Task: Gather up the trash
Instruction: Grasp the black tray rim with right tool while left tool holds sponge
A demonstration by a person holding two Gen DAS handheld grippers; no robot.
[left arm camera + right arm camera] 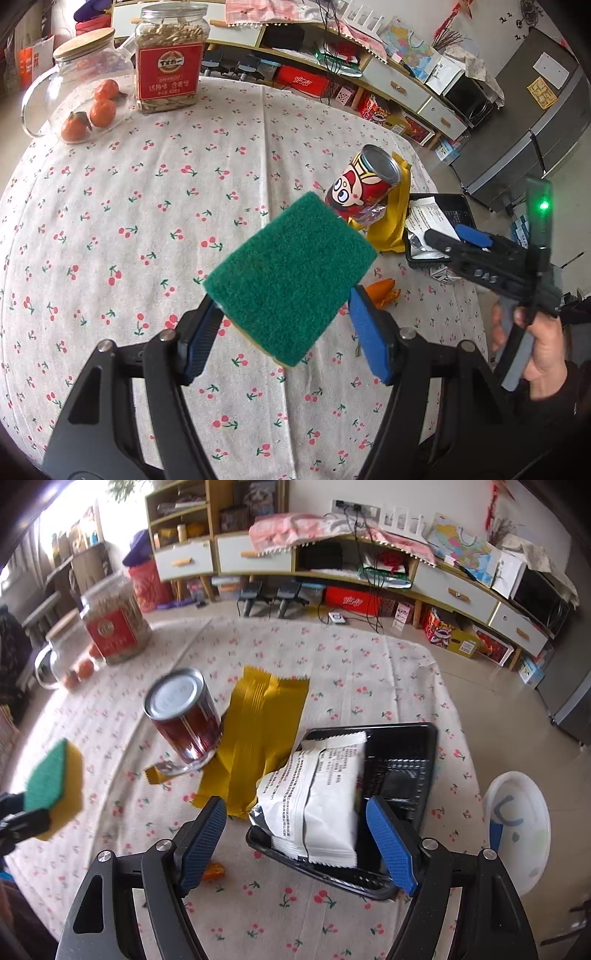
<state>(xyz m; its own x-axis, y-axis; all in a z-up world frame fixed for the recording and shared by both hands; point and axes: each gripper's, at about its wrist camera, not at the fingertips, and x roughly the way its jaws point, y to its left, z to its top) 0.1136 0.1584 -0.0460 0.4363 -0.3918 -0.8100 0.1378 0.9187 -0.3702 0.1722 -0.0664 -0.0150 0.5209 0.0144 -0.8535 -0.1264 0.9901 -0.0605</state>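
My left gripper (288,332) is shut on a green-and-yellow sponge (290,278) and holds it above the cherry-print tablecloth (147,221); the sponge also shows at the left of the right wrist view (55,779). My right gripper (299,845) is open and empty, just above a white wrapper (314,797) lying in a black tray (402,760). A red can (184,716) stands on a yellow wrapper (258,734) left of the tray. An orange peel scrap (214,871) lies near my right gripper's left finger. In the left wrist view the can (365,181) and right gripper (461,236) show.
A seed jar (168,59), a glass pot with a wooden lid (81,74) and three tangerines (92,110) stand at the table's far left. A white bucket (517,823) sits on the floor to the right of the table. Cabinets line the back wall.
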